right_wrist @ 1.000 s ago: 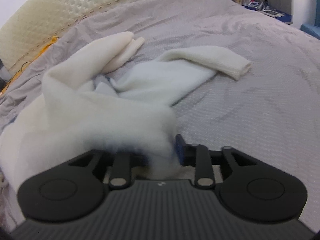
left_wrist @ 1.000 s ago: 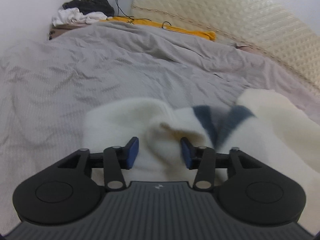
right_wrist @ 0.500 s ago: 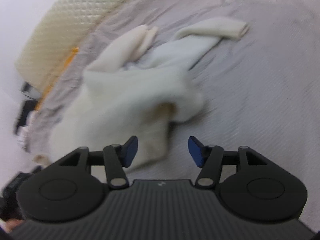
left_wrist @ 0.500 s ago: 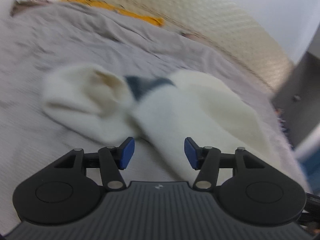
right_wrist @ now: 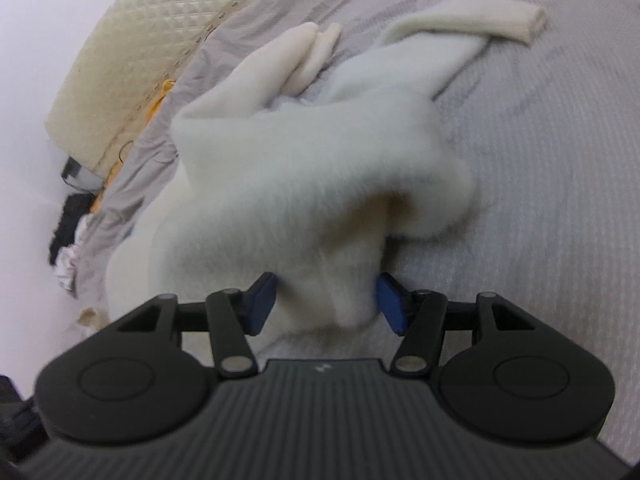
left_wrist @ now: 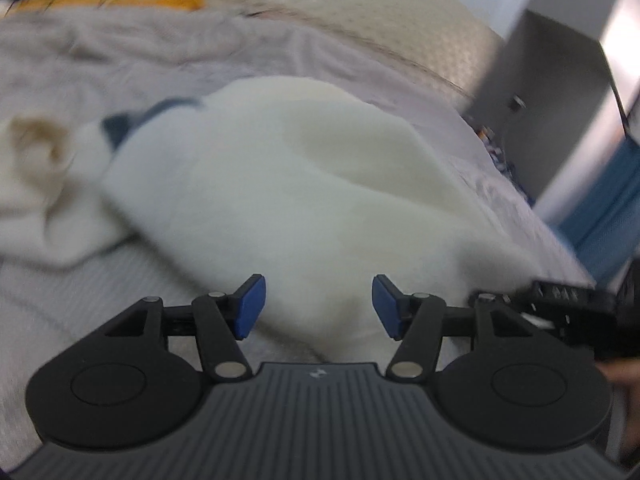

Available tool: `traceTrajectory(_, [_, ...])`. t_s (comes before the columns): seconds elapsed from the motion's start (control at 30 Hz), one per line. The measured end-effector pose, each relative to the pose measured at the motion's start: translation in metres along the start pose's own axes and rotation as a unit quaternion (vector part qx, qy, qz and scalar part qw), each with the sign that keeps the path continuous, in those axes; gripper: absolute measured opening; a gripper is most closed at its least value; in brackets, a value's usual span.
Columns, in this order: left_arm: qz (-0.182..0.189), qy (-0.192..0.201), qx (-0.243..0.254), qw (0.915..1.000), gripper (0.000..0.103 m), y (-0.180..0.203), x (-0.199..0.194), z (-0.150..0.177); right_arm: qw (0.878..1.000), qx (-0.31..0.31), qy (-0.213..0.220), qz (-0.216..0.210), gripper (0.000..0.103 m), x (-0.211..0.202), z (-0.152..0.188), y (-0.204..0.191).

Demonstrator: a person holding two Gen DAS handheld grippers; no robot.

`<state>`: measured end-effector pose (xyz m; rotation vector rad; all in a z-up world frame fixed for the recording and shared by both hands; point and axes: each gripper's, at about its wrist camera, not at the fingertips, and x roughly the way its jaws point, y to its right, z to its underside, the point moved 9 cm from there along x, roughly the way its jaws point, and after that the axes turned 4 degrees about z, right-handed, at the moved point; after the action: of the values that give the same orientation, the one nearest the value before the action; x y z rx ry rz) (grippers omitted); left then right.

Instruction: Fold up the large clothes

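A fluffy white sweater (left_wrist: 304,184) with a dark blue collar band (left_wrist: 132,120) lies crumpled on the grey bedspread (left_wrist: 100,280). My left gripper (left_wrist: 318,306) is open, its blue pads on either side of the sweater's near edge. In the right wrist view the sweater (right_wrist: 304,184) is bunched, with one sleeve (right_wrist: 472,24) stretched to the far right. My right gripper (right_wrist: 326,302) is open, with a fold of the sweater lying between its pads. The left view is blurred.
A cream quilted headboard (right_wrist: 132,52) runs along the far side of the bed. A yellow cloth (left_wrist: 112,0) lies by it. A grey cabinet (left_wrist: 560,92) and something blue (left_wrist: 604,216) stand to the right. Dark and white clothes (right_wrist: 68,240) are piled at the bed's corner.
Both grippers have opened and let go of the sweater. The left camera has swung right across the sweater; the right camera has moved in toward its near fold.
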<state>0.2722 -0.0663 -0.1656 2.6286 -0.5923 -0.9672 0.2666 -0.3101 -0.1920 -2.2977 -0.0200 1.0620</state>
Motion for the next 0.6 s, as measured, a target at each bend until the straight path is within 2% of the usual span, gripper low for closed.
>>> traceTrajectory(0.1, [0.0,0.003,0.071,0.9974,0.065,0.025,0.003,0.004,1.0,-0.004,0.003,-0.007,0.057,0.003,-0.002,-0.002])
traceTrajectory(0.17, [0.002,0.003,0.116,0.9933,0.065,0.039,0.005,0.008,1.0,-0.006,0.003,-0.023,0.039,0.002,-0.005,-0.006])
traceTrajectory(0.27, [0.003,0.002,0.173,0.9849,0.065,0.061,0.008,0.02,0.998,-0.017,0.021,-0.053,0.026,-0.012,-0.011,-0.02])
traceTrajectory(0.33, [0.0,0.006,0.203,0.9791,0.065,0.071,0.011,0.026,0.996,-0.019,0.036,-0.084,0.021,-0.026,-0.015,-0.032])
traceTrajectory(0.43, [-0.01,0.022,0.243,0.9697,0.065,0.082,0.012,0.03,0.988,-0.021,0.058,-0.139,0.02,-0.049,-0.023,-0.052])
traceTrajectory(0.6, [-0.025,0.067,0.306,0.9492,0.074,0.1,0.008,0.038,0.976,-0.034,0.078,-0.202,0.019,-0.074,-0.026,-0.076])
